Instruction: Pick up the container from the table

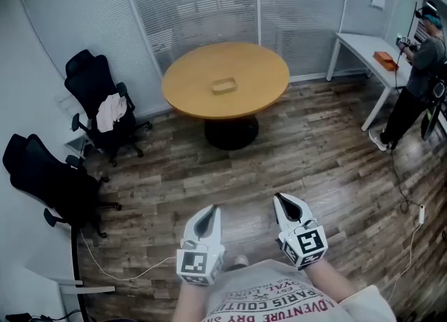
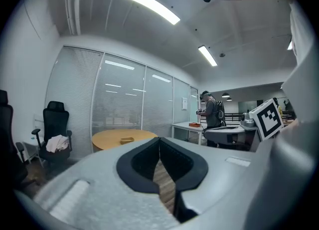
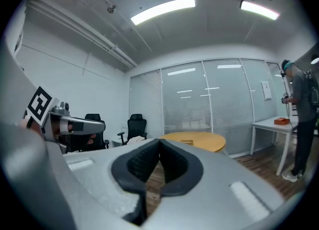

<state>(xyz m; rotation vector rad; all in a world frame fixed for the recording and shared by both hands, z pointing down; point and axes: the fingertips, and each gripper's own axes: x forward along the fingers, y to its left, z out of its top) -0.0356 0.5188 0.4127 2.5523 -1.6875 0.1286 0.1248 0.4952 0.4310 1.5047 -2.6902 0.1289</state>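
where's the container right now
In the head view, the small tan rectangular container sits near the middle of the round wooden table, upper centre, with a black office chair to its left and a white desk to its right.

Round wooden table (image 1: 258,69); single small tan container (image 1: 224,86) lying near its centre.
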